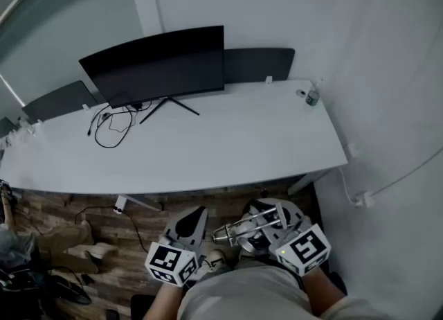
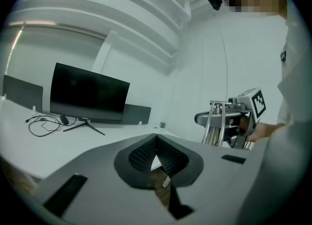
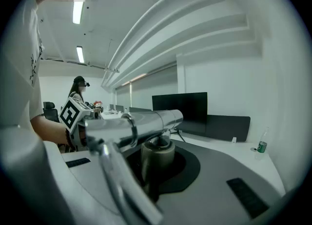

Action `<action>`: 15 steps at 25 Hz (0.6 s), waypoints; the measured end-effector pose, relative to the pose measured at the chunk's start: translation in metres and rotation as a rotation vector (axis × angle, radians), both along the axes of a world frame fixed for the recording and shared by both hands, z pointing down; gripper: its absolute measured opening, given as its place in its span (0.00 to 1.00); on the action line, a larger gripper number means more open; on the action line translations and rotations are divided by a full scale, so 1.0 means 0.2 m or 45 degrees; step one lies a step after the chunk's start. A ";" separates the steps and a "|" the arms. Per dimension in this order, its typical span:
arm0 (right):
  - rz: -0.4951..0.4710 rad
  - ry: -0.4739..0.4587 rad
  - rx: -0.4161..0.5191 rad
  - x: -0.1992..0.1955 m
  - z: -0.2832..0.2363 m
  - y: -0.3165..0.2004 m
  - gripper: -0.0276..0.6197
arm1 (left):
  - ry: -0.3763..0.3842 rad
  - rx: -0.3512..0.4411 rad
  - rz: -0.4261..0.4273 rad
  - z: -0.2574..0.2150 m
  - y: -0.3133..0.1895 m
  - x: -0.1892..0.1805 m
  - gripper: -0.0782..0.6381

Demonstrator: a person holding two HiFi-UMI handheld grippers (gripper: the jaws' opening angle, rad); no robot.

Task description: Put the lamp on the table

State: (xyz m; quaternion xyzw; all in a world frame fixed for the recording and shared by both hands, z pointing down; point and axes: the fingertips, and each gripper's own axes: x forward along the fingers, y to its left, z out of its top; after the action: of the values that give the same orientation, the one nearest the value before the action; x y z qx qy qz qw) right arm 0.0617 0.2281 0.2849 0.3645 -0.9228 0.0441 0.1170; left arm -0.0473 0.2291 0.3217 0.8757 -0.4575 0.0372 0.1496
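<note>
White and smooth, the long table [image 1: 228,138] has a rounded right end and a bare front half. Under its near edge runs a floor [image 1: 104,242] of brown wooden planks. On the far half of the table stands a wide black monitor [image 1: 156,62] on thin splayed legs, its screen dark. Dark flat partition panels [image 1: 259,64] rise along the table's far edge, behind the monitor and to either side of it.

The lamp [image 1: 239,230] is not on the table. It hangs over the floor in front of the table's near edge, close to the person's body. It is brushed silver metal, with a round tube lying across a short upright cylinder and thin bright rods alongside. The right gripper [image 3: 158,158] is clamped on that cylinder, its grey jaws drawn in tight on either side. The left gripper [image 2: 156,143] is just beside it and holds nothing. Its ribbed black pads meet at the tips, with only a sliver of floor showing behind them. Each gripper carries a white cube printed with black square markers.

Thin black cables [image 1: 111,126] loop loosely on the table left of the monitor's stand. Near the right end stands a small clear bottle [image 1: 311,97] with a green label, its print too small to read.
</note>
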 end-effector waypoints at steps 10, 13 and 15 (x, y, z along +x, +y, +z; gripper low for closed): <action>0.003 0.003 0.004 -0.05 0.01 -0.02 0.11 | 0.003 -0.012 -0.003 0.00 -0.01 -0.05 0.11; 0.013 -0.002 -0.004 -0.07 0.00 -0.03 0.11 | 0.005 -0.015 -0.002 0.00 -0.01 -0.08 0.11; 0.019 -0.012 -0.009 -0.09 0.00 -0.04 0.11 | 0.010 -0.009 0.001 0.00 -0.02 -0.11 0.11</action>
State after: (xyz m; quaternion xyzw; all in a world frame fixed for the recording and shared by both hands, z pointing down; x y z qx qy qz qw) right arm 0.0432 0.2206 0.2856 0.3707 -0.9204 0.0498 0.1137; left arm -0.0692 0.2256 0.3220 0.8755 -0.4565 0.0354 0.1545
